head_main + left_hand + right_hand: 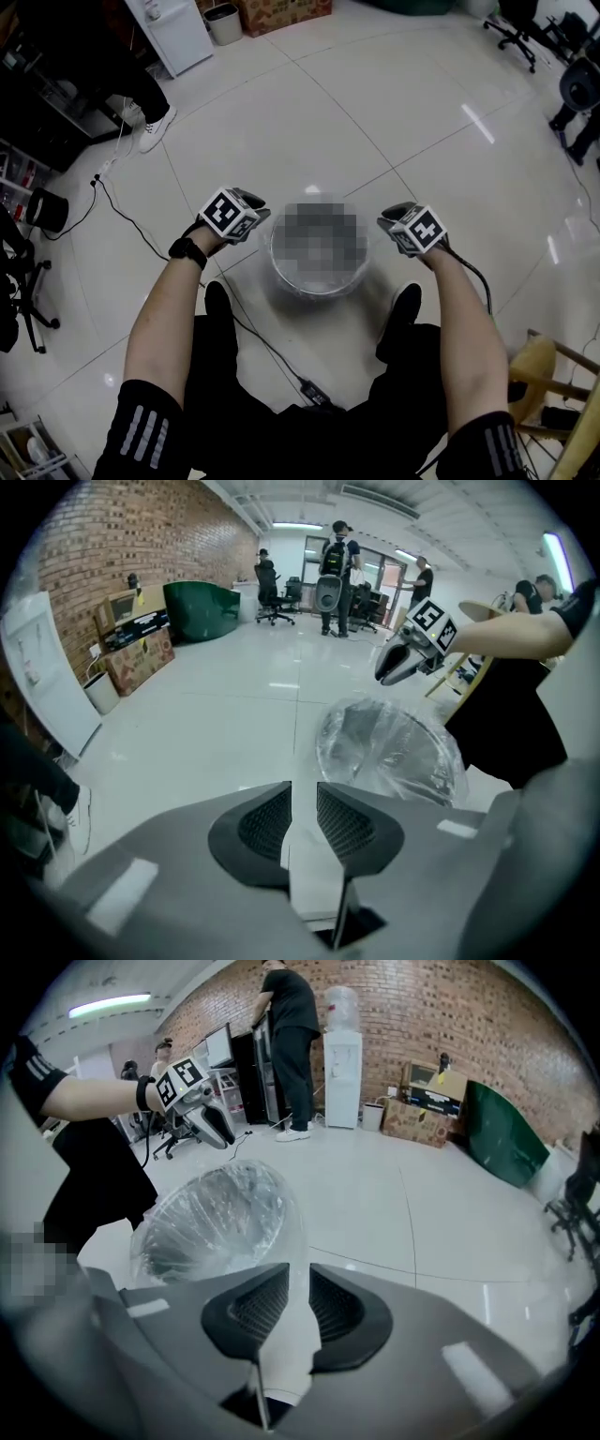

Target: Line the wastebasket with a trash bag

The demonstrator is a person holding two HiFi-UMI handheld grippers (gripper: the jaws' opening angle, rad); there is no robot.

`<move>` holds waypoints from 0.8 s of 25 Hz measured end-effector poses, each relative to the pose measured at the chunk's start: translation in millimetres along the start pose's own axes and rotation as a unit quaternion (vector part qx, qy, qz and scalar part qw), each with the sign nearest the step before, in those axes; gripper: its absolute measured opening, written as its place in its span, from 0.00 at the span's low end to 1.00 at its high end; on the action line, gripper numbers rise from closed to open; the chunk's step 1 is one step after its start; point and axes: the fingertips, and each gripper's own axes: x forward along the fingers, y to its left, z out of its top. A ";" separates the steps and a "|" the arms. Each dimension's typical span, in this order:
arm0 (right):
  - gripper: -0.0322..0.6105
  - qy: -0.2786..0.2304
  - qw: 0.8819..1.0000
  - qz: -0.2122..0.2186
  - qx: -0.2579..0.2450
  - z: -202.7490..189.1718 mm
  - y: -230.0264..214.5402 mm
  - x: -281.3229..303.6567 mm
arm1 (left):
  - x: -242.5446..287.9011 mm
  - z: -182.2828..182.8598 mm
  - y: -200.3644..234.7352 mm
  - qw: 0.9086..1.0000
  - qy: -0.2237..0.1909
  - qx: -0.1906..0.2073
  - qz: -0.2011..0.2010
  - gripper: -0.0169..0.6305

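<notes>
We are holding the left gripper (pixel 302 810) and right gripper (pixel 296 1290) each slightly parted, gripping nothing — between and below the fingers, the wastebasket (pixel 317 285) is wearing a crinkled clear trash bag (pixel 389 747).

Glossy white tile floor (pixel 309 131), seen from above

The wastebasket (pixel 317 287), with a clear trash bag (pixel 394 747) over its rim, stood on the tiles between the person's black shoes (pixel 401 319). A black cable (pixel 131 223) trailed across the floor at the left. At the far edge stood a white cabinet (pixel 178 33), a small bin (pixel 223 22) and a cardboard box (pixel 286 13).
</notes>
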 end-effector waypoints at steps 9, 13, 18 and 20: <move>0.23 0.043 0.996 0.066 -0.051 -25.6 69.3 -22.6 | -25.0 -50.5 -58.9 0.996 0.072 0.033 -0.041 0.27; 0.24 0.058 0.994 0.087 -0.013 -48.5 90.0 -26.3 | -26.0 -83.5 -88.7 0.991 0.113 0.022 -0.068 0.30; 0.27 0.074 0.990 0.121 0.025 -79.8 114.3 -17.0 | -6.1 -125.5 -116.8 0.985 0.145 -0.005 -0.096 0.31; 0.27 0.069 0.989 0.128 0.036 -83.4 120.6 -11.8 | 0.4 -128.1 -126.9 0.984 0.140 -0.020 -0.112 0.31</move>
